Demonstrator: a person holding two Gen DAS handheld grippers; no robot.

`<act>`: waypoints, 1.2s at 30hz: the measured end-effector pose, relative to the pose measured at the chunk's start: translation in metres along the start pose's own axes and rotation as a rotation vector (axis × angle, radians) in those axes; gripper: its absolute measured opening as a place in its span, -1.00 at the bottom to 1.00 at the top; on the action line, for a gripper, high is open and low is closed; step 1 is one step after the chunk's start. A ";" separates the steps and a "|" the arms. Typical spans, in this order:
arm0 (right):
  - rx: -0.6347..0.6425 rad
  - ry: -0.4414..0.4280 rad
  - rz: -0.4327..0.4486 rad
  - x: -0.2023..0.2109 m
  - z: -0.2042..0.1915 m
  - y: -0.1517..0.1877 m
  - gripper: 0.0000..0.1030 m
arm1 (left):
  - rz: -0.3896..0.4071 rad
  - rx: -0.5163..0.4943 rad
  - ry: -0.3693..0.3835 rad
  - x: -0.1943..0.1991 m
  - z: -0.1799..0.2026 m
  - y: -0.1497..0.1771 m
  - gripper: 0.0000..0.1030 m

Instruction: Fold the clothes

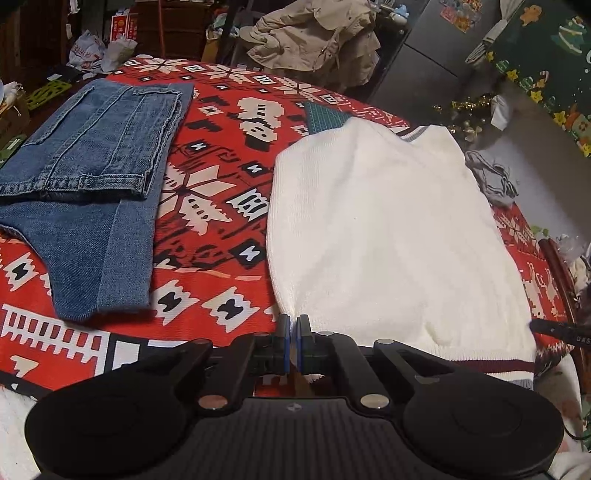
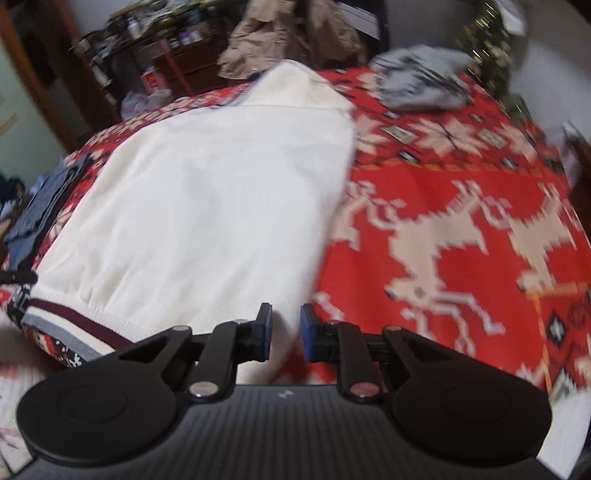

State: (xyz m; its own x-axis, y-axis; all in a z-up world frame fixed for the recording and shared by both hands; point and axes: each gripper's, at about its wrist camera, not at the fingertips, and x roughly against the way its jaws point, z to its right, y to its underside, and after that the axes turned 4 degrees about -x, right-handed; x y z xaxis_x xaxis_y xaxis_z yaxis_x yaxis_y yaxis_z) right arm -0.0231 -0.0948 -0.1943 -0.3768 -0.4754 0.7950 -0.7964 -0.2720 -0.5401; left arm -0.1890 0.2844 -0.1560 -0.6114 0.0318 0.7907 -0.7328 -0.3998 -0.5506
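A white knit sweater (image 1: 388, 236) with a maroon and grey hem band lies flat on the red patterned blanket (image 1: 221, 155). My left gripper (image 1: 293, 325) is at its near left corner, jaws pressed together with white fabric pinched between them. In the right wrist view the same sweater (image 2: 221, 206) spreads out ahead and to the left. My right gripper (image 2: 286, 319) stands open at the sweater's near right edge, with the fabric edge lying in the gap between the blue pads. That view is motion-blurred.
Folded blue jeans (image 1: 85, 158) lie on the blanket's left side. A crumpled grey garment (image 2: 421, 79) sits at the far right corner. A beige jacket (image 1: 314, 33) hangs beyond the bed, with cluttered furniture behind it.
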 end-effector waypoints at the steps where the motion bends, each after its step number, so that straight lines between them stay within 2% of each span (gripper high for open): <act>1: 0.023 -0.003 0.001 -0.004 -0.007 -0.002 -0.65 | 0.002 0.000 0.000 0.001 0.000 0.000 -0.93; 4: 0.091 -0.012 0.002 -0.016 -0.028 -0.007 -0.65 | 0.010 0.003 0.000 0.003 -0.002 -0.001 -0.93; 12: 0.113 -0.075 0.002 -0.041 -0.048 -0.020 -0.63 | 0.050 0.048 -0.038 0.008 -0.016 -0.006 -0.93; 16: 0.029 -0.087 0.029 -0.028 -0.035 -0.020 -0.64 | 0.047 0.026 -0.049 0.007 -0.014 -0.007 -0.93; 20: -0.016 -0.021 0.018 -0.012 -0.013 -0.009 -0.62 | 0.035 0.026 -0.043 0.004 -0.015 -0.006 -0.93; 28: -0.010 0.051 -0.013 -0.013 -0.017 0.008 -0.58 | 0.032 0.008 -0.045 0.004 -0.011 -0.006 -0.93; 32: 0.022 0.071 -0.008 -0.016 -0.025 0.006 -0.50 | 0.033 0.009 -0.046 0.003 -0.011 -0.006 -0.93; 36: -0.027 0.057 0.009 -0.004 -0.013 0.004 -0.45 | 0.036 0.013 -0.040 0.005 -0.011 -0.006 -0.93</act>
State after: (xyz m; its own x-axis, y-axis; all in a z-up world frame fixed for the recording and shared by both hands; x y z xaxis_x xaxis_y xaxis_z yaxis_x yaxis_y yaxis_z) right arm -0.0307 -0.0829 -0.1964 -0.4100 -0.4293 0.8047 -0.8051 -0.2443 -0.5405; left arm -0.1911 0.2972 -0.1523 -0.6249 -0.0192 0.7805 -0.7063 -0.4121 -0.5756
